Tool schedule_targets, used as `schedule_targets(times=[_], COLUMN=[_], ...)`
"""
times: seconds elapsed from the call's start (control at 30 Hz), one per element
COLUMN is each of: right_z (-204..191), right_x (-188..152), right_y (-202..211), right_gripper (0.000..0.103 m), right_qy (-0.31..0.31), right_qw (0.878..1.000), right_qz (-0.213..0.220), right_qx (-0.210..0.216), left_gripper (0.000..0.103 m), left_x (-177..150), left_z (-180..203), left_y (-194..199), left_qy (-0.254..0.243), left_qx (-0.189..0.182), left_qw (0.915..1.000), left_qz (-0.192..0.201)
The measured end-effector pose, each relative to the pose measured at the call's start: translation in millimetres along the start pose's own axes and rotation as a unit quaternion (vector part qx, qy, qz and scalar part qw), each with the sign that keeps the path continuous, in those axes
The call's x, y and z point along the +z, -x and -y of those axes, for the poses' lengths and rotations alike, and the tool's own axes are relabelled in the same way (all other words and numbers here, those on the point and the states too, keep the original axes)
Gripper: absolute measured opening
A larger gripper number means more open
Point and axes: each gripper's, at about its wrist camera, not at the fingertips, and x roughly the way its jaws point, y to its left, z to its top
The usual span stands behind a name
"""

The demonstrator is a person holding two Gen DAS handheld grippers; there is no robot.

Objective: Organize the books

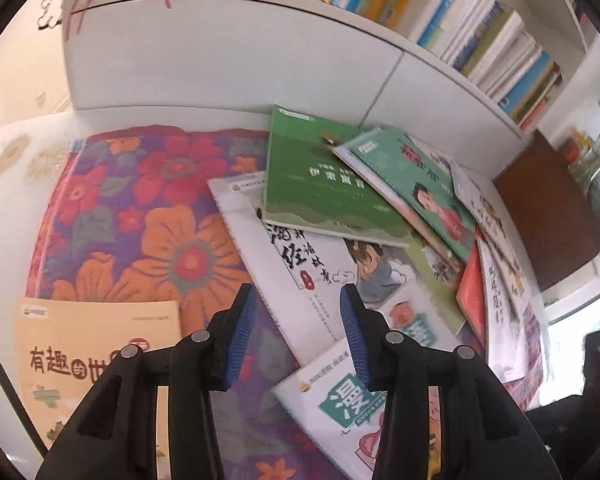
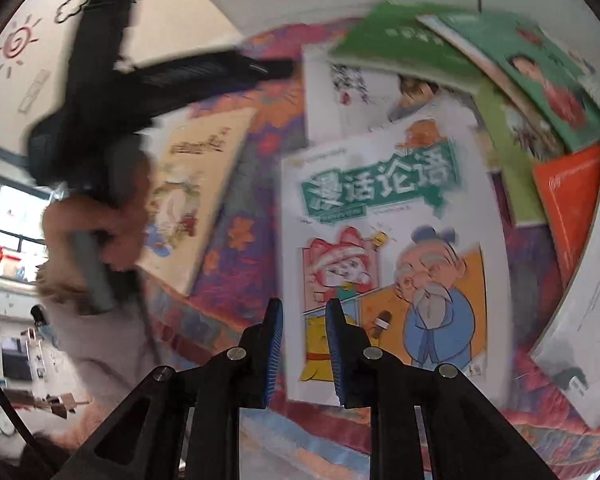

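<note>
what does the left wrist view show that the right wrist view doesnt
Only the left wrist view shows the bookshelf packed with upright books and the brown board.

Only the right wrist view shows the left gripper from outside, the hand holding it, and a window.

Both show the floral cloth, the tan book, the white cartoon book, the green book, and their own gripper, the right gripper empty.

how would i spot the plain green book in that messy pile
Start at the flowered cloth below the white bookshelf. In the book pile on its right side, the green book lies on top nearest the shelf. Its cover is dark green with white lettering and no cartoon figure, unlike its neighbours.
</note>
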Motion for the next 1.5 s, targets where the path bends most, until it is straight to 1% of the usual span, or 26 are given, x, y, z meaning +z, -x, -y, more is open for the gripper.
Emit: schedule_targets(times=[0.07,0.13,0.17,0.2,0.27,0.33,0.37,0.47,0.5,0.53,0.57,0.6,0.63,0.7,0.77,0.87,0.9,1.0,1.07,1.1,1.2,1.27,1.3,1.37,1.43,1.5], right_z=[20,45,58,72,100,118,125,129,129,124,120,119,121,121,121,122,120,114,110,107,101,98,97,94,87,82], right_x=[1,3,4,6,6,6,6,6,5,2,1,0,-4,-8,-10,-14,-15,-21,-26,-29,-37,-44,-47,-59,-67,-71], right_y=[-1,4,9,11,14,15,13,-1,-1,-1,-1,-1,0,-1,0,-1,-1,-2,-4,-4,-4,-4,-4,-4,-6,-7], right_gripper=[0.019,0.023,0.029,0.042,0.054,0.054,0.054,0.054,0.054,0.054,0.054,0.054,0.054,0.054,0.054,0.054,0.054,0.054,0.054,0.055,0.055,0.055,0.055,0.055,0.055,0.055], right_qy=[-0.028,-0.066,-0.082,-0.092,-0.111,-0.126,-0.125,-0.111,-0.103,-0.09,-0.08,-0.074,-0.076,-0.081,-0.072,-0.074,-0.077,-0.086,-0.105,-0.105,-0.096,-0.1,-0.104,-0.117,-0.11,-0.082], right_qw=[1.0,0.998,0.996,0.995,0.991,0.988,0.988,0.991,0.991,0.992,0.993,0.993,0.993,0.992,0.993,0.992,0.991,0.989,0.986,0.987,0.988,0.987,0.987,0.986,0.989,0.992], right_qz=[0.005,0.023,0.036,0.046,0.067,0.087,0.089,0.069,0.079,0.087,0.085,0.087,0.091,0.091,0.088,0.105,0.11,0.122,0.128,0.125,0.124,0.122,0.119,0.112,0.09,0.073], right_qx=[0.004,0.0,-0.006,-0.011,-0.018,-0.022,-0.019,-0.011,-0.012,-0.016,-0.021,-0.023,-0.02,-0.014,-0.008,-0.006,-0.006,-0.007,0.003,0.006,-0.007,-0.001,0.006,0.026,0.044,0.057], left_gripper=[0.04,0.04,0.04,0.04,0.04,0.04,0.04,0.042,0.042,0.042,0.042,0.042,0.044,0.044,0.044,0.044,0.044,0.044,0.043,0.043,0.043,0.043,0.043,0.042,0.042,0.042], left_x=[0,1,1,1,1,1,1,0,0,1,1,-1,-6,-20,-37,-73,-89,-116,-128,-134,-146,-151,-152,-156,-157,-156], left_z=[-4,-3,-1,0,3,4,6,13,15,16,15,15,17,23,27,26,23,14,13,14,24,32,36,46,49,40], left_y=[1,0,-2,-2,-4,-3,-4,-6,-6,-3,7,17,30,47,53,48,45,28,18,14,6,-1,-2,1,3,1], left_qy=[0.004,0.003,0.0,-0.002,-0.005,-0.007,-0.011,-0.022,-0.022,-0.015,-0.003,0.005,0.006,0.0,-0.011,-0.02,-0.014,0.02,0.031,0.036,0.041,0.038,0.035,0.015,-0.005,0.0], left_qx=[0.005,0.008,0.008,0.009,0.018,0.028,0.033,0.049,0.052,0.038,0.01,-0.009,-0.019,-0.001,0.013,0.05,0.049,0.024,0.013,0.004,-0.025,-0.037,-0.036,-0.015,-0.003,-0.022], left_qw=[1.0,1.0,1.0,0.9999,0.9998,0.9996,0.9994,0.9985,0.9984,0.999,0.9999,0.9999,0.9996,0.9997,0.9998,0.9983,0.9983,0.998,0.9973,0.9969,0.996,0.9954,0.9956,0.9968,0.9969,0.9961], left_qz=[0.001,-0.001,-0.002,-0.003,-0.004,-0.003,-0.003,-0.007,-0.011,-0.017,-0.009,0.005,0.019,0.023,0.007,-0.022,-0.03,-0.055,-0.065,-0.07,-0.075,-0.08,-0.08,-0.076,-0.078,-0.086])
